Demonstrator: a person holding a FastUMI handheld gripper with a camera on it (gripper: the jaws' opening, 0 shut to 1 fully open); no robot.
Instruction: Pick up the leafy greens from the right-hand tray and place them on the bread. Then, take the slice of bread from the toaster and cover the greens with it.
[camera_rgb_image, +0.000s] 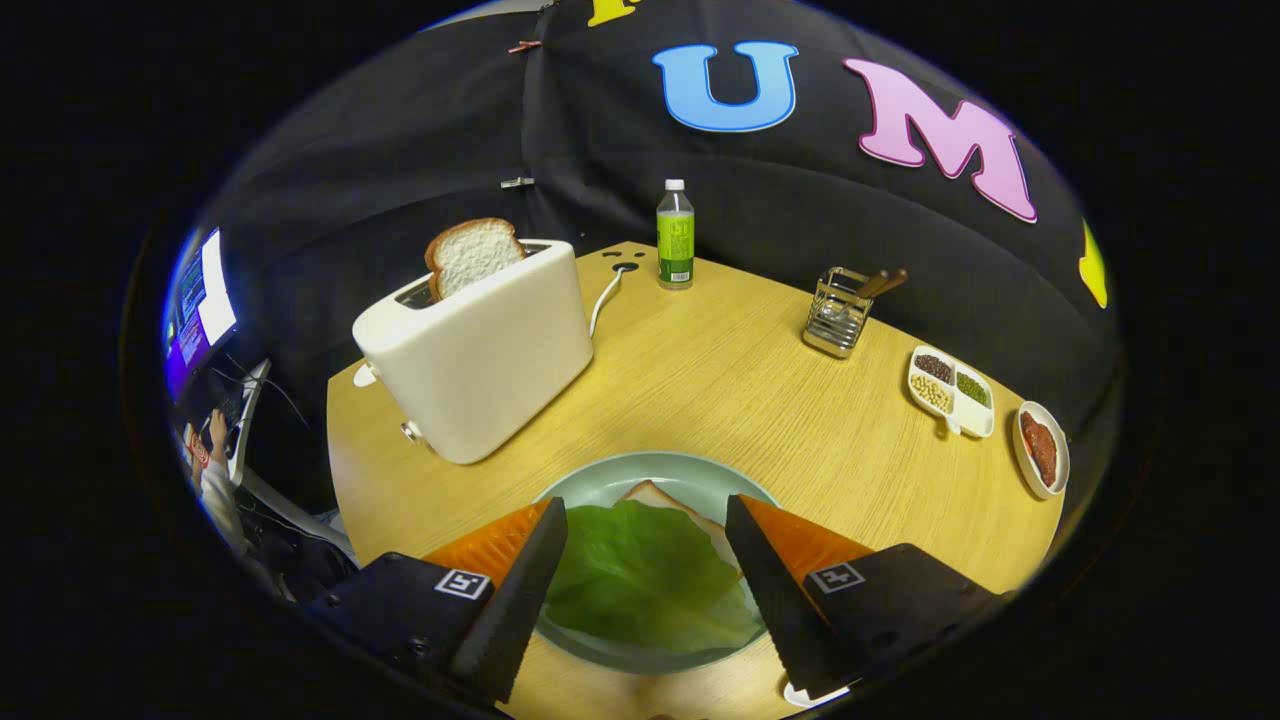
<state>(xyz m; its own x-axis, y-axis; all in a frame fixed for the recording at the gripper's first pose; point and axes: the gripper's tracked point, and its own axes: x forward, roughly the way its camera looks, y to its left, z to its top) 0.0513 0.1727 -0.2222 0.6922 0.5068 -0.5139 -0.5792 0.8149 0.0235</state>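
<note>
Between the two fingers, the lettuce leaf is lying flat on the bread slice, which is sitting on a pale green plate; only a corner of that bread is peeking out past the leaf. Gripper is hanging over the plate with fingers spread wide, gripping nothing, the leaf showing in the gap with no pad pressing on it. Judging by that, the greens step looks done and the toast is next. Second bread slice is standing upright in the slot of the white toaster, beyond the fingers and off to the left, top half sticking out so it is offering an easy pinch from above. Path from plate to toaster is looking open across the wooden table. Toaster cord is trailing behind it. Green-labelled bottle is standing far back, a wire utensil holder to the right, then a divided dish of beans and a small sauce dish, all well apart from the route. A person is sitting at a monitor off the table's left.
</note>
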